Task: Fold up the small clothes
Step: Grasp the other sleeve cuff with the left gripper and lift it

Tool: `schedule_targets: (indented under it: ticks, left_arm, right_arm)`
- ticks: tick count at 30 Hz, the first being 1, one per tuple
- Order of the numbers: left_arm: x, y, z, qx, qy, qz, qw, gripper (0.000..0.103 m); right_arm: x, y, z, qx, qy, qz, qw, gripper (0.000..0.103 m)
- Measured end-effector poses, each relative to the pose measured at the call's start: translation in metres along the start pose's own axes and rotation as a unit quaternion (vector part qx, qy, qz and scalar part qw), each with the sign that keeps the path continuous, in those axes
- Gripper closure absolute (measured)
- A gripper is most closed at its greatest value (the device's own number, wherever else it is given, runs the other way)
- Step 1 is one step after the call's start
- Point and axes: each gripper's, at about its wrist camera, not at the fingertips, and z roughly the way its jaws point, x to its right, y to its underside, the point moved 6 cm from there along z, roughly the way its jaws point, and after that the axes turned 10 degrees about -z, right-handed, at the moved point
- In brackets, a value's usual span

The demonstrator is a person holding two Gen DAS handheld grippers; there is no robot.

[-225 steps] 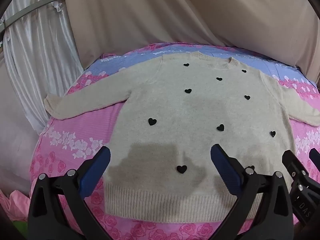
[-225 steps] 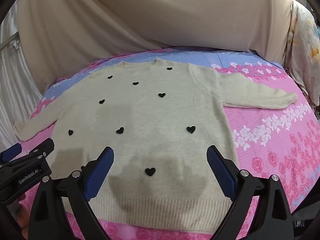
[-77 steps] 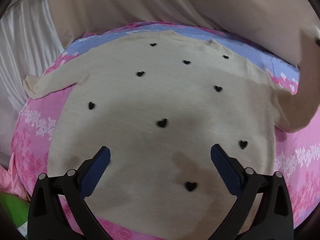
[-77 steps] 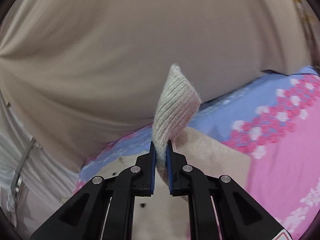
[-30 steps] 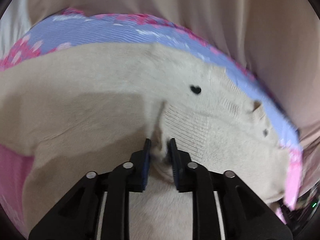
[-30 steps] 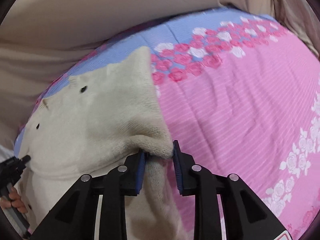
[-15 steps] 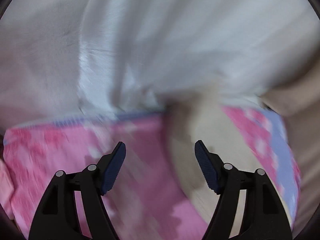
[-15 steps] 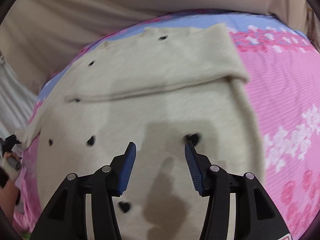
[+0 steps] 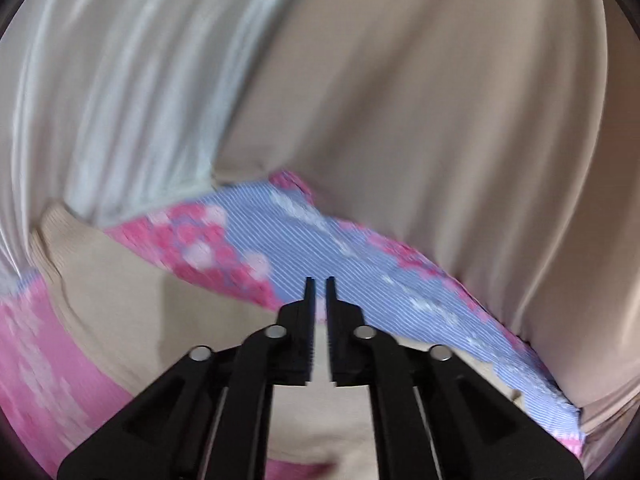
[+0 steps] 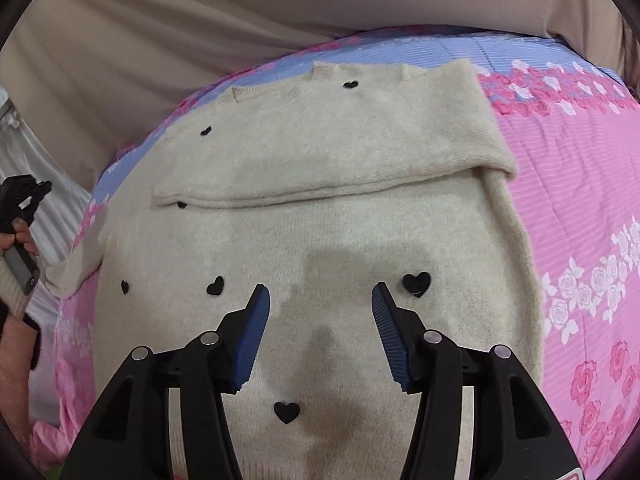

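Bedsheet point(image 10: 580, 208), pink with roses and a blue striped band at its far edge, carries the whole job; beige curtains point(image 10: 200, 20) hang behind it from ten to two o'clock. On the sheet lies the cream sweater point(image 10: 320, 240) dotted with black hearts point(image 10: 417, 283), spread flat and filling the middle of the right wrist view. Its right sleeve point(image 10: 340, 168) is already laid across the chest, running from the three o'clock shoulder toward nine. The left sleeve point(image 10: 72, 272) lies out flat at nine o'clock, unfolded.

So the step in hand looks like the second sleeve fold. The left gripper point(image 9: 318, 292) sits over that sleeve with its jaws nearly together; the view is blurred and I cannot tell whether knit is pinched between them or merely lies beneath. The right gripper point(image 10: 320, 308) hovers above the lower body of the sweater, jaws well apart, holding nothing.

Next, I judge, the left cuff point(image 9: 48, 224) must be carried across toward three o'clock, landing parallel with the first sleeve, then the hem brought up.

No brand or label can be read; a red mark at five o'clock on the right tool is cut off.
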Motion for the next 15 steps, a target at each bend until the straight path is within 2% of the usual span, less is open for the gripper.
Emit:
schedule_targets:
  ticks: [1,2,3,4,8,12,15]
  left_arm:
    - [-0.003,0.005,0.000,-0.002,-0.008,-0.006,0.9999,0.074]
    - [-0.012,0.010,0.004,0.002,-0.026,-0.017,0.9995,0.062]
    - [-0.028,0.010,0.001,0.011,-0.045,-0.027,0.9985,0.041]
    - [-0.049,0.007,-0.001,0.025,-0.073,-0.038,0.9963,0.032]
    - [-0.142,-0.007,-0.004,0.045,-0.158,-0.088,0.9825,0.022]
    - [-0.235,-0.038,-0.002,0.061,-0.230,-0.148,0.9600,0.021]
    - [-0.280,-0.050,0.009,0.052,-0.273,-0.180,0.9437,0.021]
  right_arm:
    - [0.003,0.002,-0.003,0.003,0.004,-0.001,1.000,0.050]
    - [0.005,0.004,-0.005,0.003,0.009,-0.002,1.000,0.049]
    - [0.008,0.007,-0.007,0.002,0.014,-0.002,1.000,0.049]
    - [0.012,0.011,-0.008,-0.001,0.018,0.000,1.000,0.049]
    - [0.023,0.025,-0.006,-0.016,0.027,0.017,0.999,0.049]
    - [0.015,0.030,0.004,-0.037,0.025,0.011,0.999,0.049]
    - [-0.003,0.024,0.008,-0.042,0.017,-0.010,0.999,0.049]
